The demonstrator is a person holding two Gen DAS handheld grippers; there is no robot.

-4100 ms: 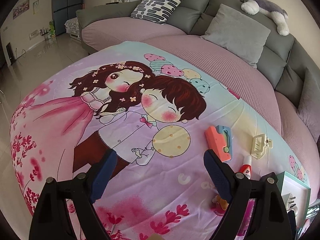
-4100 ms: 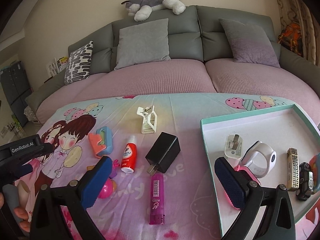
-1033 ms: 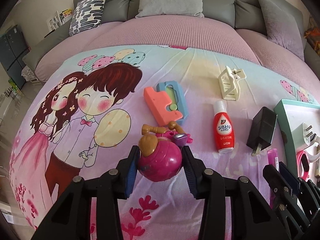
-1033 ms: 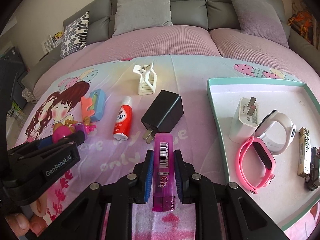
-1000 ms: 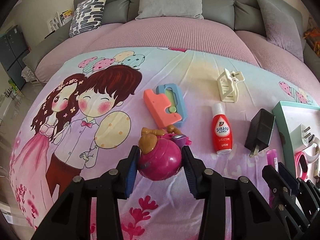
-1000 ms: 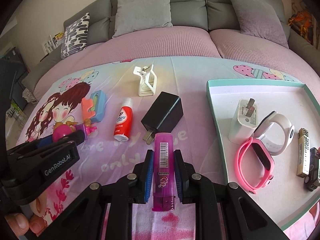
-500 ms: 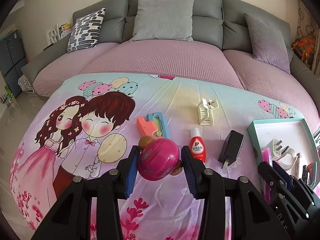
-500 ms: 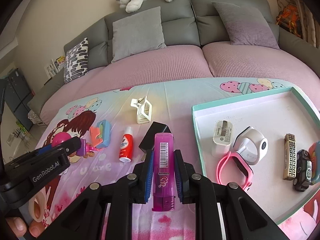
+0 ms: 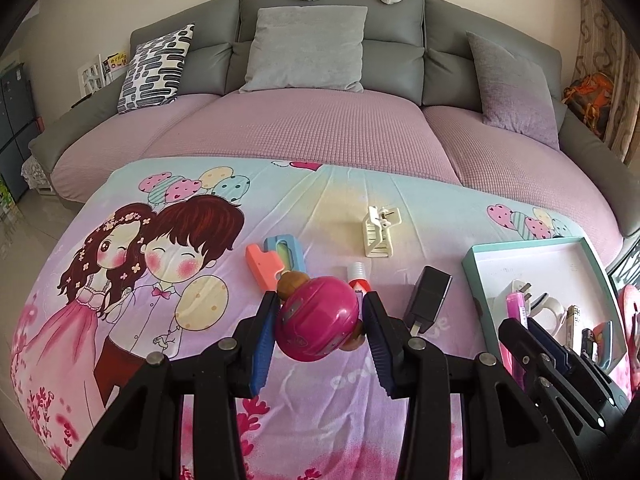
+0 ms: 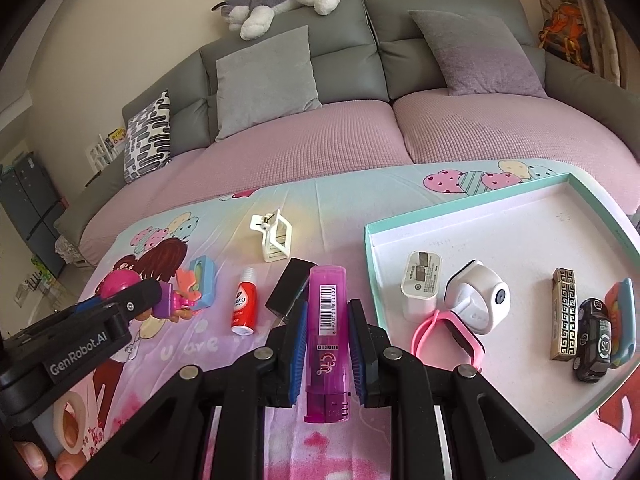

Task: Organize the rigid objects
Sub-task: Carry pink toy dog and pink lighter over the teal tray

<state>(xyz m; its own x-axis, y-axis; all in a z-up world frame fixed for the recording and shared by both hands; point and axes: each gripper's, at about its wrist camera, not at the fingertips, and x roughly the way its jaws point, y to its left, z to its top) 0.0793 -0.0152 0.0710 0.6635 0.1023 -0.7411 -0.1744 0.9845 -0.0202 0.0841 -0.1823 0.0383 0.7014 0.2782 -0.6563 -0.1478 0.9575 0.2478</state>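
L wrist: left gripper point(image 9: 318, 322) clamped on pink ball toy point(image 9: 316, 324), clear above the cloth; tray point(image 9: 596, 256) lies off to its right | R wrist: right gripper point(image 10: 327, 338) pinched tight on purple lighter point(image 10: 326, 336), long axis along the fingers; tray point(image 10: 370, 256) just right, so right hand is nearer.

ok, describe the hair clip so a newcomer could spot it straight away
Start at the cartoon-print sheet spread in front of the grey sofa. Among the loose items left of the teal-rimmed tray, the hair clip lies farthest back, nearest the sofa. It is the only cream-white, open-framed claw; the red bottle and black charger sit nearer the grippers.
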